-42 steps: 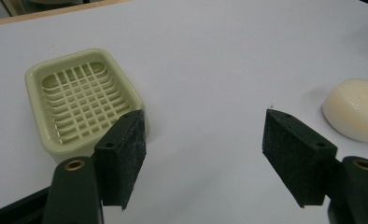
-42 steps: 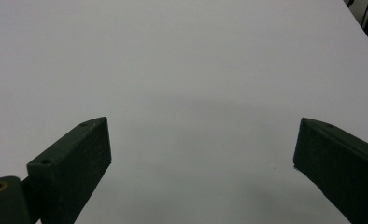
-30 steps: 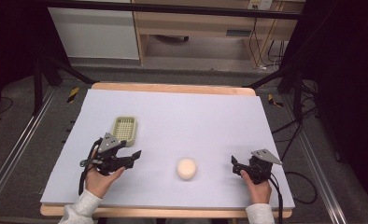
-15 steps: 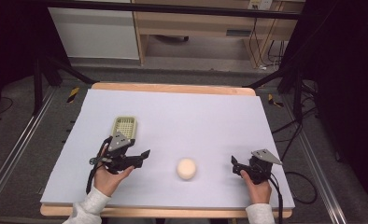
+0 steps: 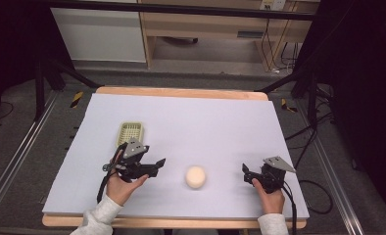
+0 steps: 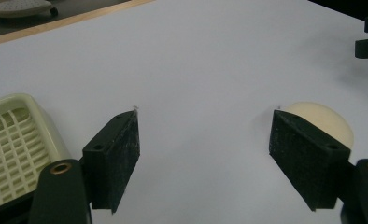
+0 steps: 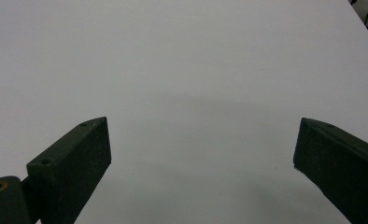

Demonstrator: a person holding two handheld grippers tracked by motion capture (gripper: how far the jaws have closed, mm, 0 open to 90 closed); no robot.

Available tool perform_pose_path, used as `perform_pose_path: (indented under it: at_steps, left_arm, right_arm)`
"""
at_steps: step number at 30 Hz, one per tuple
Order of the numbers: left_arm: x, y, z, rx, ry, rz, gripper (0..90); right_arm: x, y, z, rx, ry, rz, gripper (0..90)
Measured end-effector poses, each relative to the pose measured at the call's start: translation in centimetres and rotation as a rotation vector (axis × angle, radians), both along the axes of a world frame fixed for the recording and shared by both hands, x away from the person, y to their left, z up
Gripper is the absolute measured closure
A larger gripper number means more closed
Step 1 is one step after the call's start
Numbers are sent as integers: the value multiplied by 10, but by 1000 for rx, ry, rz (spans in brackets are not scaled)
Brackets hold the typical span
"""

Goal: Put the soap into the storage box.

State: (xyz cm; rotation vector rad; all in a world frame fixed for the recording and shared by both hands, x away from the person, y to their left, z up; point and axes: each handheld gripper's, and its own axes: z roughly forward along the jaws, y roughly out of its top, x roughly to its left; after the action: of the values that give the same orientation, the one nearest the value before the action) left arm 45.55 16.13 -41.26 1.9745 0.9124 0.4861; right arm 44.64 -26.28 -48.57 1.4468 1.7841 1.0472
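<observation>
Cream round object (image 5: 195,176), dome-like, sits on the white sheet of the table (image 5: 205,122), near the front edge, roughly mid-width. Nothing touches it. Slightly blurred in the high view, so surface detail can't be told.

Left claw (image 5: 157,164) is just to the object's left, jaws pointing toward it, a gap of bare sheet between. Jaws stand wide apart, nothing between them. In the left gripper view the object (image 6: 322,122) peeks out behind the right-hand jaw, partly covered by it; whether it touches the pad can't be told from there, the high view says apart. Left hand (image 5: 121,183) wraps the grip from below, pale sleeve entering from the bottom edge.

Pale yellow-green basket (image 5: 131,133) with a grid bottom sits just behind the left claw, toward the table's far side. Same basket (image 6: 14,144) shows at the lower left of the left gripper view, beside the left-hand jaw.

Right claw (image 5: 245,173) is on the object's right, well apart from it, jaws aimed left toward it. Jaws spread wide, empty; the right gripper view shows plain white sheet between them. Right hand (image 5: 270,197) holds it near the front right of the table.

Wooden table edge visible around the sheet.
</observation>
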Motion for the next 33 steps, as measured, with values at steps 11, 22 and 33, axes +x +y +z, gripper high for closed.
perform_pose_path:
  at_steps: [11, 22, 33]
  left_arm:
    - [0, -14, 1, 4, 6, -33, 229]
    - [-1, -28, 1, 11, 13, -64, 224]
    - [-2, -40, 3, 24, 17, -97, 221]
  right_arm:
    - [1, 1, 0, -9, 5, 0, 45]
    - [0, 1, 0, -9, 3, 0, 44]
    - [0, 1, 0, -9, 5, 0, 44]
